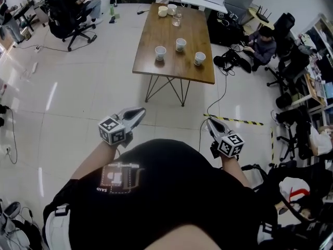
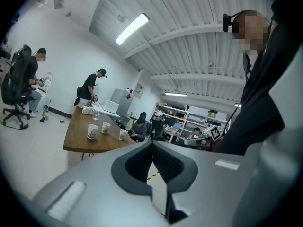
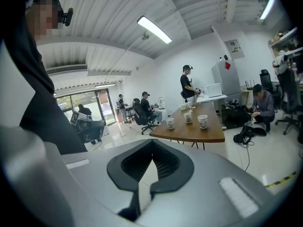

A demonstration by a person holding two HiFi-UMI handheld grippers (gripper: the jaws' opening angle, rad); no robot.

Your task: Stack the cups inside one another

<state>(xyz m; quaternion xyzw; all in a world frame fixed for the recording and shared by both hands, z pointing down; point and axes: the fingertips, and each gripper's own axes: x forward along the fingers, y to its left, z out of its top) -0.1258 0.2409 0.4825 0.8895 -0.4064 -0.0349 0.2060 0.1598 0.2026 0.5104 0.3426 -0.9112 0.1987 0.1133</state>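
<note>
Left tongs (image 1: 138, 112) and right tongs (image 1: 210, 122) closed, empty, well apart from cups (image 1: 180, 44) on wooden table (image 1: 156, 29)

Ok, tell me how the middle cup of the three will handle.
The middle cup looks like thin paper: probably light, and a hard squeeze could crush it. It stands upright, so a high push may tip it. The table looks smooth, so a low push would likely slide it.
</note>
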